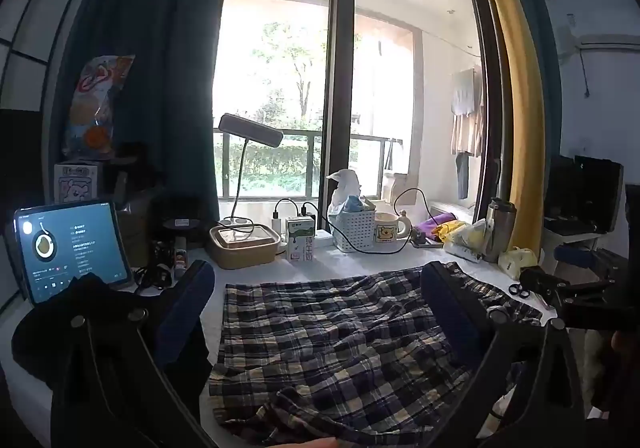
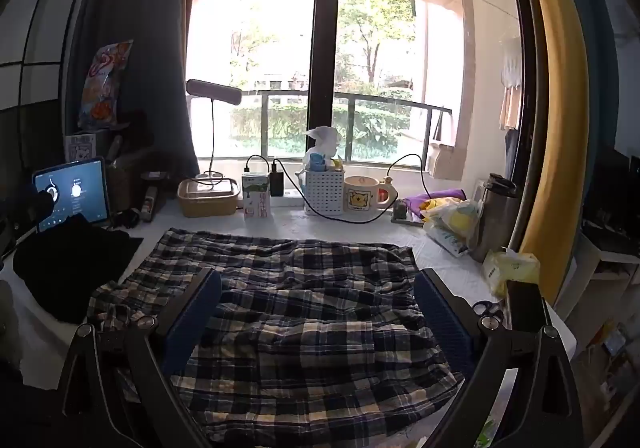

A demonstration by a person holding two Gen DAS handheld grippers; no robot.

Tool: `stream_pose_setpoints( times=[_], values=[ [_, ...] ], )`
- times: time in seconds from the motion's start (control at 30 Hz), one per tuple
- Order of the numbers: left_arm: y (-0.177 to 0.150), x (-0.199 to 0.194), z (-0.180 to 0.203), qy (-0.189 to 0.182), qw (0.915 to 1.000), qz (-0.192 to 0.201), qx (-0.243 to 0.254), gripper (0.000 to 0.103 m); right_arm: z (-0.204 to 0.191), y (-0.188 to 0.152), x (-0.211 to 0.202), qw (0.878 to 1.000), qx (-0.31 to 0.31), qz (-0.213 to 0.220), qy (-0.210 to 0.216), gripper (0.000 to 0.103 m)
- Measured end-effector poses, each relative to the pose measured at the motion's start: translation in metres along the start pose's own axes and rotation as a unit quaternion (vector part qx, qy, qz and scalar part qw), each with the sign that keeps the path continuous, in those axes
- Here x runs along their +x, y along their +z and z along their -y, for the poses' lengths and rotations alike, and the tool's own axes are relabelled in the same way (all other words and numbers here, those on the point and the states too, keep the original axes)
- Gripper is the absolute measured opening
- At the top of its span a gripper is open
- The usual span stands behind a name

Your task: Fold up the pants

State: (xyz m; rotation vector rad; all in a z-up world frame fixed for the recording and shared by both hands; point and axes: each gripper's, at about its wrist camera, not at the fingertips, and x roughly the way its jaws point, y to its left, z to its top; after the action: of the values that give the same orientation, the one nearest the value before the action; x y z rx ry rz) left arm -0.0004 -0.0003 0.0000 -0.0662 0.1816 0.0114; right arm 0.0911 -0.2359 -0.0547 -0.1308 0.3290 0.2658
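Observation:
Dark blue, black and cream plaid pants (image 1: 340, 340) lie rumpled and spread across the white table (image 1: 360, 260). In the left wrist view my left gripper (image 1: 320, 312) hovers over them, jaws wide open, nothing between its blue pads (image 1: 188, 308). The same pants (image 2: 304, 312) fill the lower middle of the right wrist view. My right gripper (image 2: 316, 312) is above them with its jaws wide apart and its pads (image 2: 440, 316) clear of the cloth. Part of the right gripper (image 1: 560, 288) shows at the right edge of the left wrist view.
Along the window sit a tablet (image 1: 72, 248), desk lamp (image 1: 250, 136), lunch box (image 1: 244, 240), milk carton (image 1: 300, 240), white basket (image 1: 354, 228), mug (image 1: 390, 232), cables, bags and a steel flask (image 1: 498, 228). A black garment (image 2: 68, 268) lies left; scissors (image 2: 490, 310) right.

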Motion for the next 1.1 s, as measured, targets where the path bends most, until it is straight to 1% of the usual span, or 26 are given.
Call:
stream_pose_setpoints(
  times=[0.23,0.27,0.4,0.5,0.7,1.1],
  values=[
    [0.0002,0.0004,-0.0016,0.003,1.0000,-0.002,-0.006,0.102,0.0011,-0.0020,-0.0024,1.000,-0.002,0.004,0.001,0.098],
    [-0.0017,-0.0007,0.0047,-0.002,1.0000,-0.003,-0.001,0.102,-0.0011,0.0012,-0.0020,1.000,-0.003,0.003,0.000,0.098],
    [-0.0041,-0.0007,0.0077,-0.003,1.0000,-0.005,0.001,0.102,-0.0016,0.0032,-0.0044,1.000,-0.004,0.002,-0.001,0.098],
    [0.0006,-0.0026,0.0036,-0.009,0.9999,-0.009,0.007,0.102,-0.0002,0.0028,-0.0045,1.000,-0.003,0.003,0.001,0.098],
    [-0.0006,0.0001,0.0048,-0.010,0.9997,-0.016,0.012,0.102,0.0004,0.0010,-0.0035,1.000,-0.003,0.002,0.002,0.098],
    [-0.0007,-0.0007,0.0056,-0.007,0.9997,-0.011,0.020,0.102,-0.0010,0.0032,-0.0061,1.000,-0.006,0.005,0.003,0.098]
  ],
)
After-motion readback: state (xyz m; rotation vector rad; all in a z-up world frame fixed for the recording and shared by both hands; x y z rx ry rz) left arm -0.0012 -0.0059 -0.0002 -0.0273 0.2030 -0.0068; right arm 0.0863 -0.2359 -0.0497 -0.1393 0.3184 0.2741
